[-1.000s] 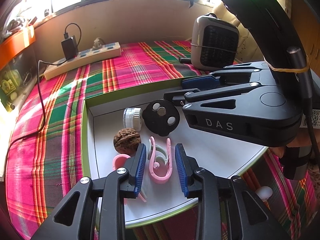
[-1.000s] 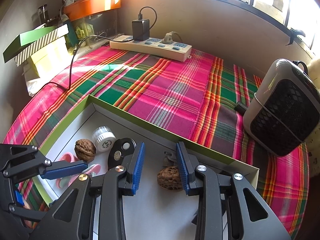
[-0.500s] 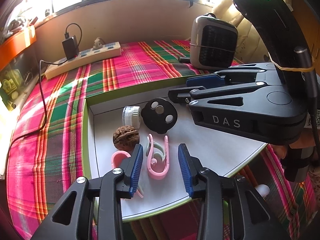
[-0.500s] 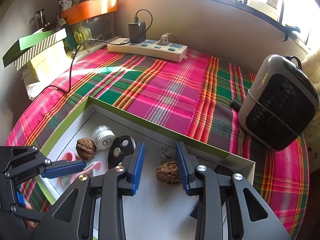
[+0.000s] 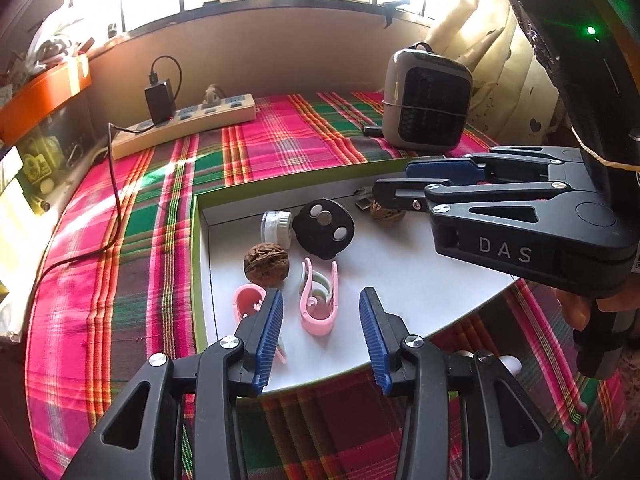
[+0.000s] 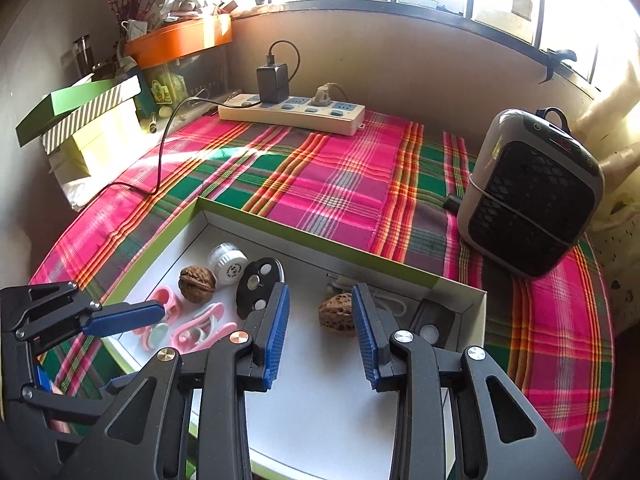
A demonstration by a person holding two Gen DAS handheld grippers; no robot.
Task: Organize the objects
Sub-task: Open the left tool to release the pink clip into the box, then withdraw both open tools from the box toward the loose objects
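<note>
Presently the left claw (image 5: pixel 320 336), jaws just widened and empty, hovers above the pink plastic clip (image 5: pixel 318 300) near the white-floored green box's (image 5: pixel 196 264) front edge; clip's long axis runs along the fingers. Right claw (image 6: pixel 320 332) unclenched, empty, above a brown walnut (image 6: pixel 336 314).

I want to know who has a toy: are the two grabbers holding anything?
No. The left gripper has just been opening, and the pink clip lies loose between its jaws. The right gripper is open too, the walnut untouched.

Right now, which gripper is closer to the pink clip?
Left. The left gripper hangs open right over the pink clip; the right gripper is farther along the box, by a walnut.
</note>
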